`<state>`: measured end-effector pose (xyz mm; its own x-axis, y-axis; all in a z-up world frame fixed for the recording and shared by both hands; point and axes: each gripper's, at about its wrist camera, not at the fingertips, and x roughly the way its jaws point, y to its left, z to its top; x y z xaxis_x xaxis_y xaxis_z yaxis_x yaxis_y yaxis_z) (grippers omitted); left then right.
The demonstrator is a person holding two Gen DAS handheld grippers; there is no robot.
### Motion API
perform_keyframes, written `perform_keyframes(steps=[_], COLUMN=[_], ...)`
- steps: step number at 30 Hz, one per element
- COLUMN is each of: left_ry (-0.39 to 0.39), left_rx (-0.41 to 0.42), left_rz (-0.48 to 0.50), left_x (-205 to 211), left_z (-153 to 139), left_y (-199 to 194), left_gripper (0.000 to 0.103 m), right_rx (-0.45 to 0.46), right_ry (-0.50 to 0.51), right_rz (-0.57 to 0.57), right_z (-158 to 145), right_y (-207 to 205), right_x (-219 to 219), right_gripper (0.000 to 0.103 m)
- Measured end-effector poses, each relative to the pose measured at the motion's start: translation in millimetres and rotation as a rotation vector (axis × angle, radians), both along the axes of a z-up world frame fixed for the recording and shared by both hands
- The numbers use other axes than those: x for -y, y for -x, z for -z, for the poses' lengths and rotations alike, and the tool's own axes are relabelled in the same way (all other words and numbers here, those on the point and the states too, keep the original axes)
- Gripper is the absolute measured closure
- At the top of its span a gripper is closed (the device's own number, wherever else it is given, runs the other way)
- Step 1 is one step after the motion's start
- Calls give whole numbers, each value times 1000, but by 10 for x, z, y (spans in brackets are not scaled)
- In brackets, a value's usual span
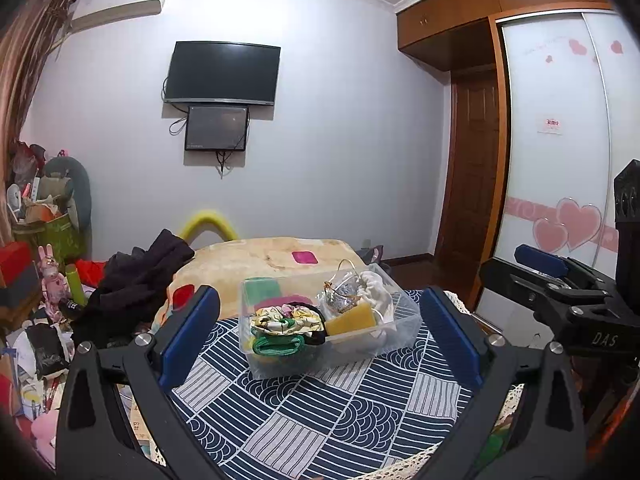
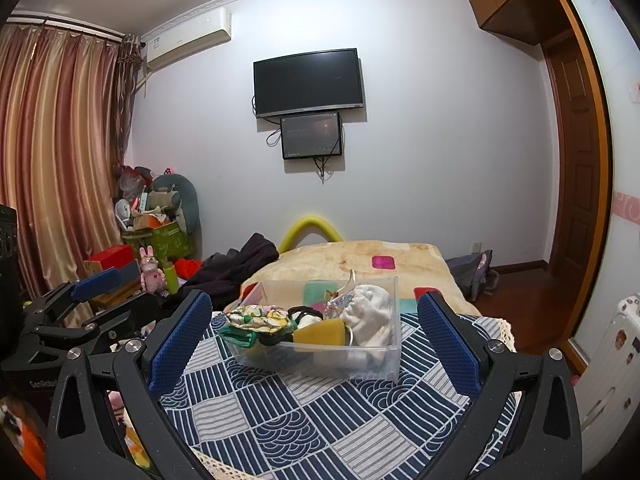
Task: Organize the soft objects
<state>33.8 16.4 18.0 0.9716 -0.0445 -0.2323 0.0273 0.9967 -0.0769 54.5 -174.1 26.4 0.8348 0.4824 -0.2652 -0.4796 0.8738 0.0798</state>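
A clear plastic bin point(image 1: 394, 334) point(image 2: 390, 364) stands on a blue and white patterned cloth point(image 1: 320, 420) point(image 2: 304, 420). It holds a yellow sponge point(image 1: 350, 316) point(image 2: 320, 334), a white cloth point(image 1: 376, 288) point(image 2: 370, 312), a floral fabric piece point(image 1: 286, 320) point(image 2: 258, 316), a green item point(image 1: 276, 346) and a shiny pouch point(image 1: 344, 294). My left gripper point(image 1: 320, 336) is open and empty, just in front of the bin. My right gripper point(image 2: 314, 340) is open and empty, also facing the bin. Each gripper shows at the edge of the other's view.
A beige blanket point(image 1: 260, 260) point(image 2: 360, 260) with a pink square point(image 1: 305, 257) lies behind the bin. Dark clothes point(image 1: 136, 280) are piled at its left. Cluttered boxes and toys point(image 1: 44, 232) stand far left. A wardrobe point(image 1: 560, 140) and a door are at the right.
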Motion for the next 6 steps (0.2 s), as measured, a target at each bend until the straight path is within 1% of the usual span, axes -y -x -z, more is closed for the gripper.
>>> perform_keyframes(steps=[6], left_ry=[1], left_rx=[4], left_rz=[11], left_x=[17], left_z=[12], left_y=[14], left_gripper=[1], right_rx=[-4], right_ry=[4], right_rz=[-5], right_z=[21], right_y=[59], right_x=[-42], right_gripper=[0])
